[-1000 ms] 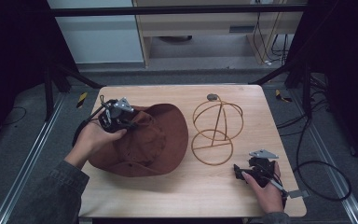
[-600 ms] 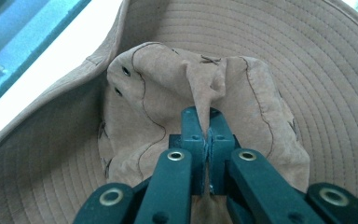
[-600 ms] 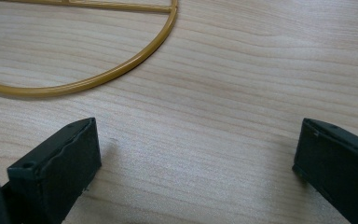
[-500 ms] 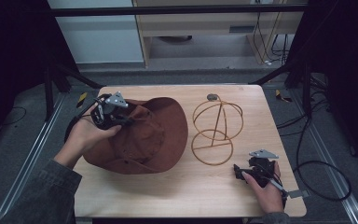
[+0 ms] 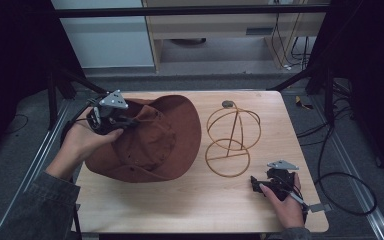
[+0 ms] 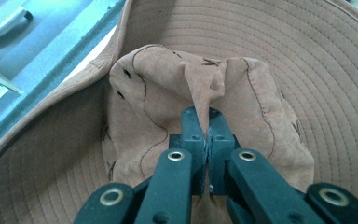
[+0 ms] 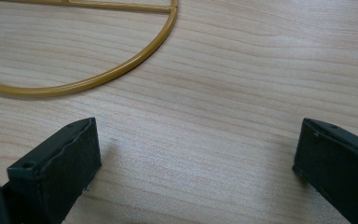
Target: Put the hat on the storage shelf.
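A brown wide-brimmed hat [image 5: 155, 140] lies on the left half of the wooden table, its left side lifted off the surface. My left gripper [image 5: 125, 121] is shut on a pinched fold of the hat's crown fabric [image 6: 200, 100], with the brim [image 6: 307, 56] spreading around it. A gold wire hat stand [image 5: 231, 141] rises at the table's middle right. My right gripper [image 5: 256, 184] rests low near the front right corner, open with nothing between its fingers [image 7: 60, 168], just short of the stand's base ring [image 7: 121, 70].
The wooden table [image 5: 205, 210] has bare surface along its front edge. Cables [image 5: 340, 175] trail over the floor at the right. A cabinet and shelf [image 5: 205, 30] stand behind the table.
My left gripper has risen and shifted a little right, lifting the hat's left side by the crown. The right gripper has stayed where it was.
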Action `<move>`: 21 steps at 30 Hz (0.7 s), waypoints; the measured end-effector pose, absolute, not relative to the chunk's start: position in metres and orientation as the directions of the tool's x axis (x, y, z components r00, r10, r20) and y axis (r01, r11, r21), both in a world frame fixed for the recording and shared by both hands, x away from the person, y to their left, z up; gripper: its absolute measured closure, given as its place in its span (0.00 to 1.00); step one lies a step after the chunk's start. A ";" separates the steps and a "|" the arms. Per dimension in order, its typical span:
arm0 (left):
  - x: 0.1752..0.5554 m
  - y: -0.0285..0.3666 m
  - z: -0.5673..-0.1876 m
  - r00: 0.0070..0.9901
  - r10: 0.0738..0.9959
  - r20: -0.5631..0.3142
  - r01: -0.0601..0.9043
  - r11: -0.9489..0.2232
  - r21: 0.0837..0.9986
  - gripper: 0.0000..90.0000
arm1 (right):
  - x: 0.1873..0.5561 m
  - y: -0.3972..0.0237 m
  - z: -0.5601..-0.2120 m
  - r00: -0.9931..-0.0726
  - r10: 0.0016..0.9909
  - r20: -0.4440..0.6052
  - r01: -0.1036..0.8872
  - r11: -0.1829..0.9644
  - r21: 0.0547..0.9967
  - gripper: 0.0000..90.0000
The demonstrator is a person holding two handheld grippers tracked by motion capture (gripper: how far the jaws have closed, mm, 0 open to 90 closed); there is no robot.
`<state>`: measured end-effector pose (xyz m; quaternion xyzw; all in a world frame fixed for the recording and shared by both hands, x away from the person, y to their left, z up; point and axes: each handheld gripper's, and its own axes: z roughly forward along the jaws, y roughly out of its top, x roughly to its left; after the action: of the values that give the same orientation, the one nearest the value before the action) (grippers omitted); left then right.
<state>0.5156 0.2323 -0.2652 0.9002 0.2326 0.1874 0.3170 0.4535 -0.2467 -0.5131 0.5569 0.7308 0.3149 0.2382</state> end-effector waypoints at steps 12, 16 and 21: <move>0.510 0.232 -0.250 0.822 0.530 0.210 0.270 -0.686 0.675 0.98 | 0.454 -0.247 -0.513 -0.266 0.964 0.003 0.664 0.181 0.725 0.01; 0.510 0.232 -0.246 0.824 0.528 0.205 0.266 -0.680 0.683 0.98 | 0.454 -0.247 -0.513 -0.267 0.964 0.003 0.664 0.182 0.726 0.01; 0.506 0.231 -0.234 0.826 0.518 0.224 0.244 -0.685 0.687 0.98 | 0.454 -0.247 -0.513 -0.266 0.964 0.002 0.665 0.182 0.725 0.01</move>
<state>0.5061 0.2308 -0.2343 0.8948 0.2129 0.2047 0.3349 0.4536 -0.2467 -0.5130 0.5569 0.7310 0.3143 0.2379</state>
